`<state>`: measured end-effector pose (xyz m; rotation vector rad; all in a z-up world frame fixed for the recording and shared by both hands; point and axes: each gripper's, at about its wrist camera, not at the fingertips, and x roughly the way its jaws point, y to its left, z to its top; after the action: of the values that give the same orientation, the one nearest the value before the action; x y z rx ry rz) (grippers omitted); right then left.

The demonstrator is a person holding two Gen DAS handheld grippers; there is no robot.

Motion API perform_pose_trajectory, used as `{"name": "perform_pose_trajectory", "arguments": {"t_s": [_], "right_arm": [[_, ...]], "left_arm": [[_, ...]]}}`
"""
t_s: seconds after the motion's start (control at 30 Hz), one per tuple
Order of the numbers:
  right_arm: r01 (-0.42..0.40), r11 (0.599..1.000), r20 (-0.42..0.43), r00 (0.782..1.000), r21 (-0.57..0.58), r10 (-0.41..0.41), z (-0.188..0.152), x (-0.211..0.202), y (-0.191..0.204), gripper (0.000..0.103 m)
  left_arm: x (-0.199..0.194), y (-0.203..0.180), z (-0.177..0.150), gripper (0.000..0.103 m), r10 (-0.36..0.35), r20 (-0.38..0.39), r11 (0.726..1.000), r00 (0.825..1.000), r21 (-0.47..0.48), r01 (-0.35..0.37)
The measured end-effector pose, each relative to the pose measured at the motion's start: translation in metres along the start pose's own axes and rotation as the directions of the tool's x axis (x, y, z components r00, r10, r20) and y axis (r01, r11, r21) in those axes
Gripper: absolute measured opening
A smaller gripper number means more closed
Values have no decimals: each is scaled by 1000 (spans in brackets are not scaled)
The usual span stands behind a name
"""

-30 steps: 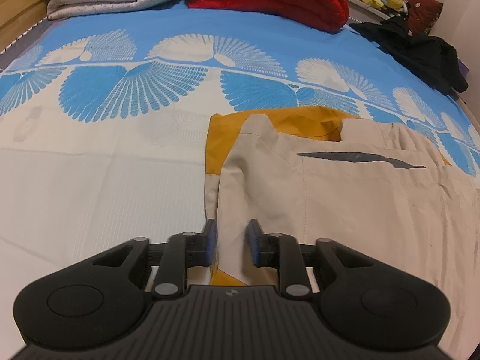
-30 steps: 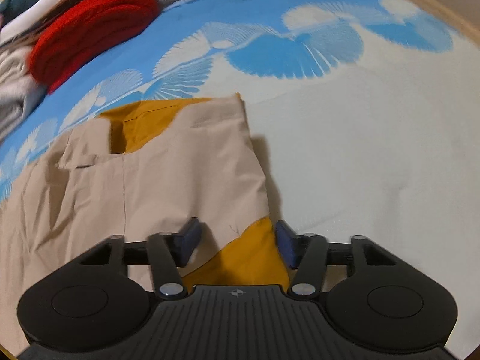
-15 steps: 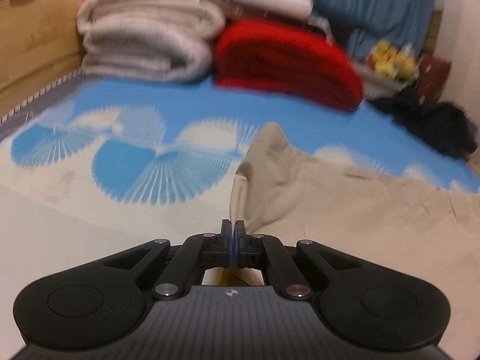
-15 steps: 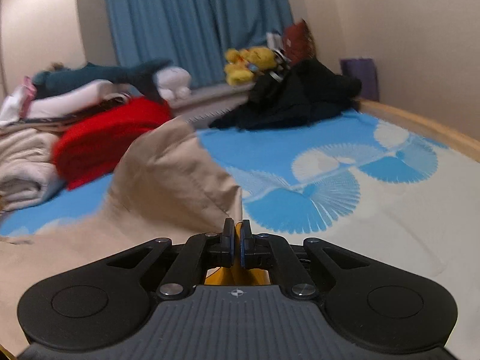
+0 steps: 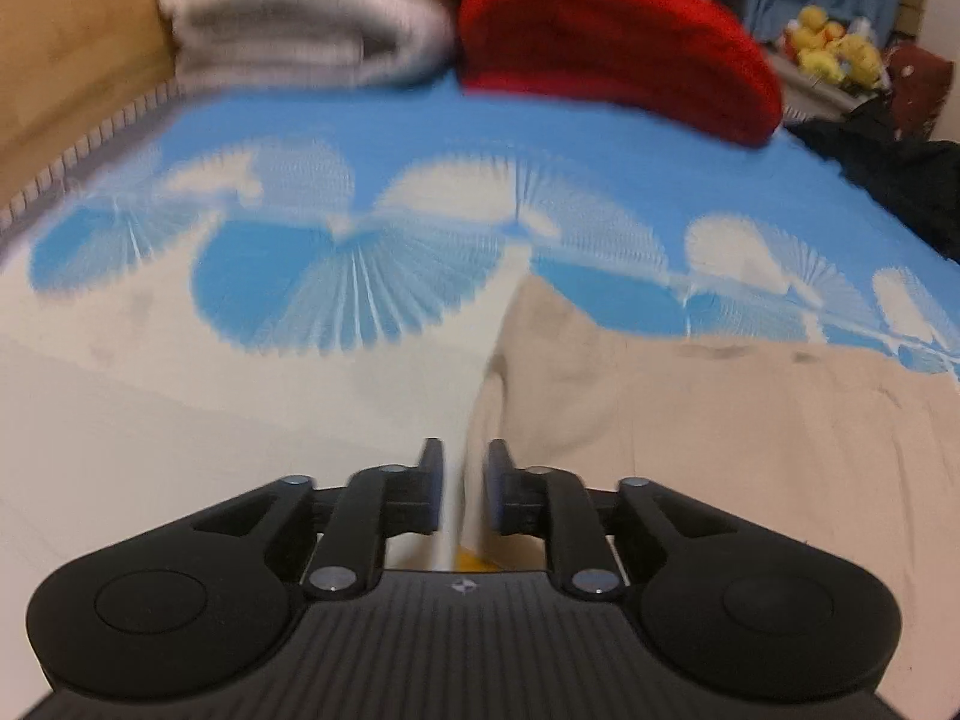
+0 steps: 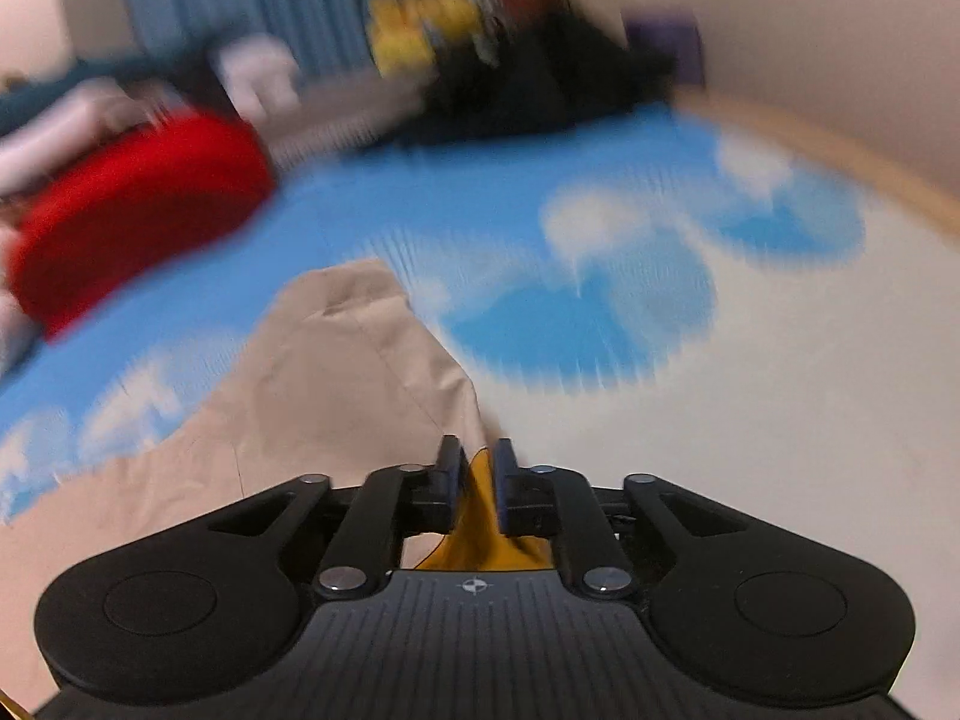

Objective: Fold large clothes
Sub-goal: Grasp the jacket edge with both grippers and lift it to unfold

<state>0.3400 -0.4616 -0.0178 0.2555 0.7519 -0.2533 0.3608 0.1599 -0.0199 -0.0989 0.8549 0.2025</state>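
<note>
A soft, light beige jacket [image 5: 690, 420] with mustard lining lies on the bed [image 5: 180, 408], best gripped at its hem corners, where the left gripper [image 5: 465, 492] and right gripper [image 6: 478, 489], jaws just opening narrowly, loosely straddle the fabric.

— Blurred by motion in the right wrist view: red knit bundle [image 6: 138, 204], yellow plush toys [image 6: 420, 30], black clothing heap [image 6: 540, 90] beyond it.

— Sharper in the left wrist view?

— Barely. Smeared folded pale blankets [image 5: 312, 18] left of the red bundle [image 5: 618, 36].

— Beige garment [image 5: 690, 420]?

— Cut off at the right edge there, at the left edge [image 6: 300, 396] here. Edge between left gripper [image 5: 463, 486] fingers too smeared to tell contact. Mustard lining hidden behind right gripper [image 6: 477, 489].
</note>
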Motion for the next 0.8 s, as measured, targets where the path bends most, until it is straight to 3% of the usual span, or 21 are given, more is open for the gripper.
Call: {"name": "perform_pose_trajectory", "arguments": {"t_s": [0.07, 0.13, 0.2, 0.27, 0.3, 0.33, 0.37, 0.4, 0.47, 0.53, 0.63, 0.7, 0.73, 0.8], "right_arm": [[41, 998, -45, 998, -37, -43, -7, 5, 2, 14], [46, 997, -12, 999, -64, -47, -8, -6, 3, 15], [-2, 997, 4, 1000, -73, 3, -10, -18, 0, 19], [-87, 991, -14, 996, -98, 86, -15, -30, -1, 22], [-128, 985, -38, 992, -113, 124, -20, -33, 0, 25], [-166, 978, -85, 984, -130, 156, -26, -33, 1, 26], [-174, 973, -148, 977, -153, 152, -34, -30, 3, 26], [-142, 971, -222, 970, -191, 98, -44, -23, 5, 26], [-79, 962, -289, 957, -263, -1, -60, -18, 2, 26], [-85, 960, -254, 967, -268, 15, -58, -31, 1, 26], [-160, 956, -217, 970, -248, 106, -53, -54, -2, 26], [-209, 930, -241, 961, -303, 137, -60, -64, -1, 26], [-216, 914, -280, 952, -342, 121, -67, -63, -2, 26], [-208, 879, -342, 938, -429, 55, -83, -57, -7, 25]], "left_arm": [[-20, -2, 1, 24, -61, 56, 998, 997, 26, 59], [-32, -8, -4, 30, -190, 44, 981, 981, 58, 188], [-33, -20, -17, 39, -337, -61, 934, 939, 103, 342], [-24, -38, -37, 47, -404, -219, 882, 888, 166, 442], [-19, -47, -48, 49, -373, -275, 874, 886, 217, 435], [-11, -54, -61, 50, -302, -319, 873, 898, 287, 395], [-7, -57, -70, 50, -245, -340, 872, 908, 332, 360], [-8, -56, -73, 51, -222, -341, 877, 914, 339, 340], [-18, -50, -71, 51, -215, -331, 894, 919, 312, 321], [-37, -43, -68, 51, -240, -305, 893, 922, 302, 332], [-51, -33, -76, 51, -291, -343, 869, 893, 297, 397], [-45, -29, -91, 51, -240, -417, 855, 877, 337, 395], [-43, -25, -100, 51, -202, -437, 846, 877, 374, 381], [-49, -19, -102, 51, -197, -429, 840, 881, 389, 378]]}}
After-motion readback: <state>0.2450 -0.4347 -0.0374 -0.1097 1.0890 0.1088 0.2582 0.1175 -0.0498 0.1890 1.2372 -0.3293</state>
